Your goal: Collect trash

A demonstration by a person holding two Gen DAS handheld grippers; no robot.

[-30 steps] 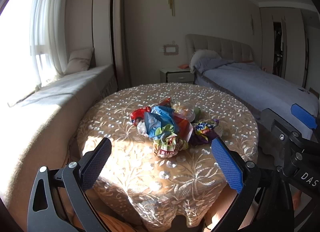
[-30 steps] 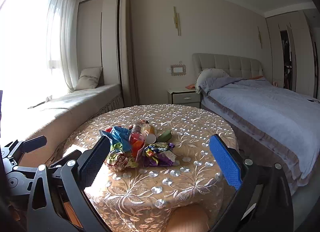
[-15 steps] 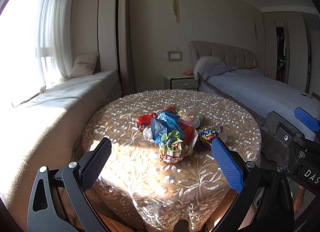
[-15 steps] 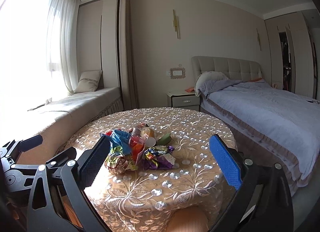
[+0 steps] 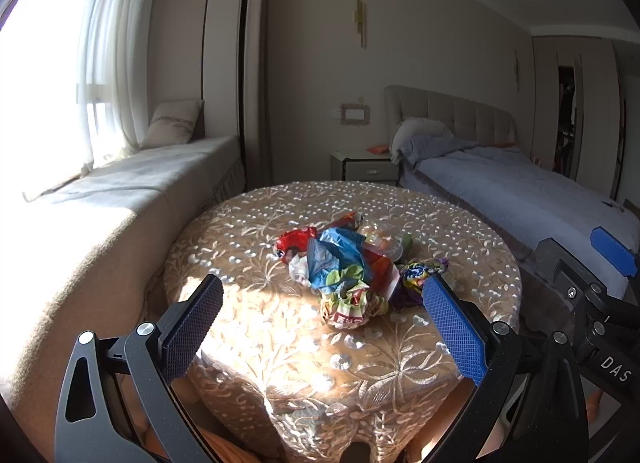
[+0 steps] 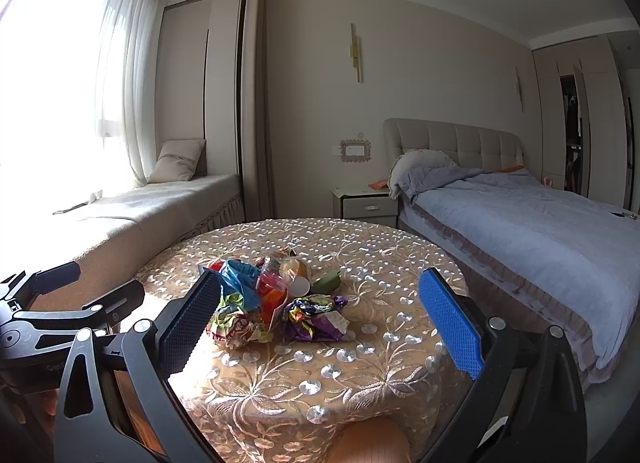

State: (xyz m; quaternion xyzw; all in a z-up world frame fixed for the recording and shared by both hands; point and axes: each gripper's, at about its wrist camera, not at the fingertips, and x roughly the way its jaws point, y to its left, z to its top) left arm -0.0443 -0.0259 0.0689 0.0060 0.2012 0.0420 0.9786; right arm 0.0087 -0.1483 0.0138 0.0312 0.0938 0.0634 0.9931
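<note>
Where wrappers sprawl, no clear axis.

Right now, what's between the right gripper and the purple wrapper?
Only bare embroidered tablecloth: in the right wrist view, nothing sits between the open right gripper and the purple wrapper.

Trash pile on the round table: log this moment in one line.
pile of crumpled colourful wrappers on round embroidered-cloth table | left gripper open, short of pile | right gripper open, empty
</note>
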